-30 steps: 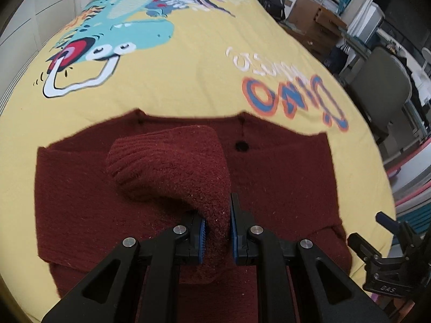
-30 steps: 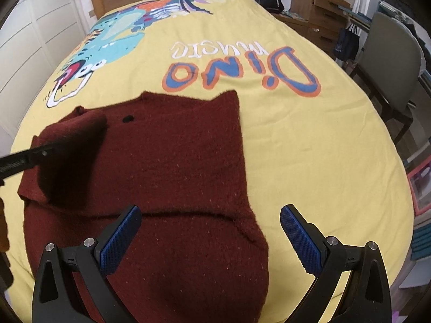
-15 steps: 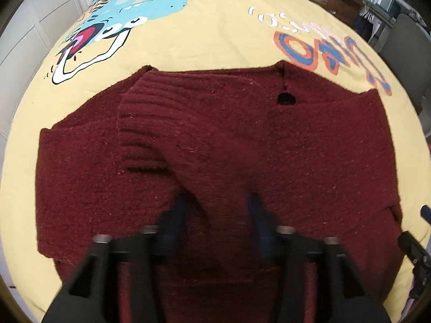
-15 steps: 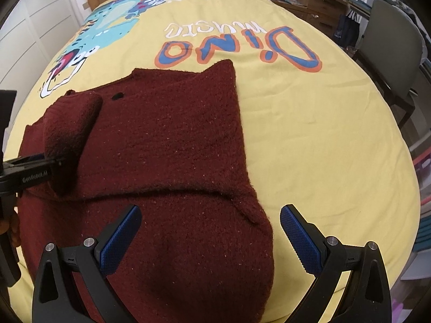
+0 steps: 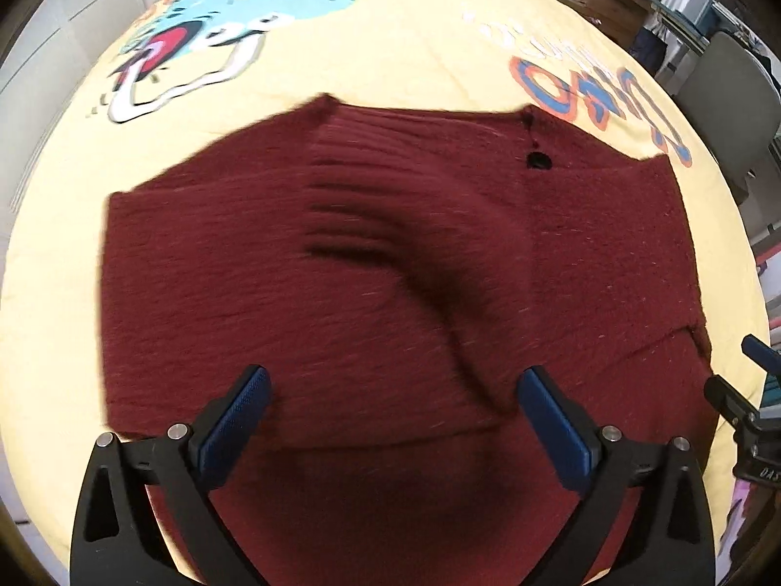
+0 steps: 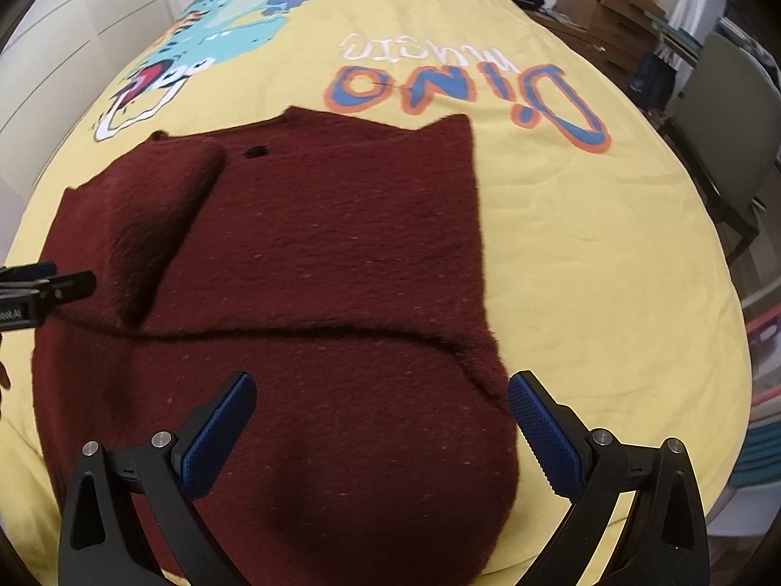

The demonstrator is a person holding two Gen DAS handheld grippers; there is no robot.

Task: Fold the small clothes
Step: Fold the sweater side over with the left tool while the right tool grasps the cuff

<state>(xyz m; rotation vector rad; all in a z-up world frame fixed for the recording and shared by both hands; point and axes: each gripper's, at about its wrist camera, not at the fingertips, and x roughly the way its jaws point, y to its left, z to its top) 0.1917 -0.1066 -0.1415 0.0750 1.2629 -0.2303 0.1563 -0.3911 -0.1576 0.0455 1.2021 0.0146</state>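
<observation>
Now, sweater: the dark red sweater (image 6: pixel 312 254) lies flat on the yellow bedspread (image 6: pixel 585 224), close to its near edge, neckline toward the far headboard end.
Sleeve: one sleeve (image 5: pixel 415 205) is folded in across the chest, its ribbed cuff up near the collar and black button (image 5: pixel 538 161).
Long axis: the body runs from the near edge toward the far edge; a horizontal fold line crosses it side to side just ahead of both tools.
Left gripper (image 5: pixel 390 420): jaws spread wide, holding nothing, hovering over the lower left part of the sweater.
Right gripper (image 6: pixel 380 425): jaws also spread, empty, above the bulging hem at the near edge, toward the sweater's right side.
Nearer tool: both sit over the hem end; likely each takes a near corner and carries it toward the collar.
Risk: thick knit may slump and drag the tucked sleeve.
</observation>
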